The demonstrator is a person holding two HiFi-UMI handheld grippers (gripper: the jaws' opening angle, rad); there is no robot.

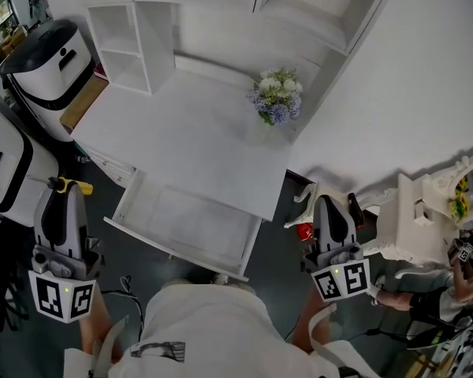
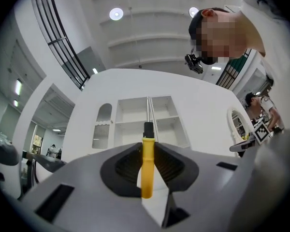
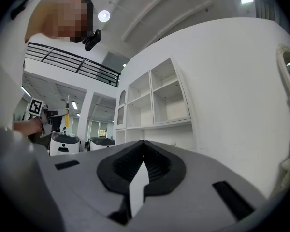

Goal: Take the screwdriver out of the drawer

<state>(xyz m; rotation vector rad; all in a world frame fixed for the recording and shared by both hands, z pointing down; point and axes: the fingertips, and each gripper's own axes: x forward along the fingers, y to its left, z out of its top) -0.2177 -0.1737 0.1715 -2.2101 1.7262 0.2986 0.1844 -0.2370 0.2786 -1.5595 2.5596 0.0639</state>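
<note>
Protruding screwdriver [image 2: 147, 170] in left hand-held gripper [image 2: 147, 146]

The person's left claw [image 1: 61, 194], held at the left of the torso and tipped slightly upward, clamps the yellow handle of a screwdriver [image 2: 146, 166], whose shaft points ahead past the jaws. The right claw [image 1: 332, 205] hovers near level at the right, jaws pressed together with nothing between them. Both forearms reach forward.

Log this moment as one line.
left gripper: shut on screwdriver, held clear of drawer | right gripper: shut, empty | drawer: open
</note>
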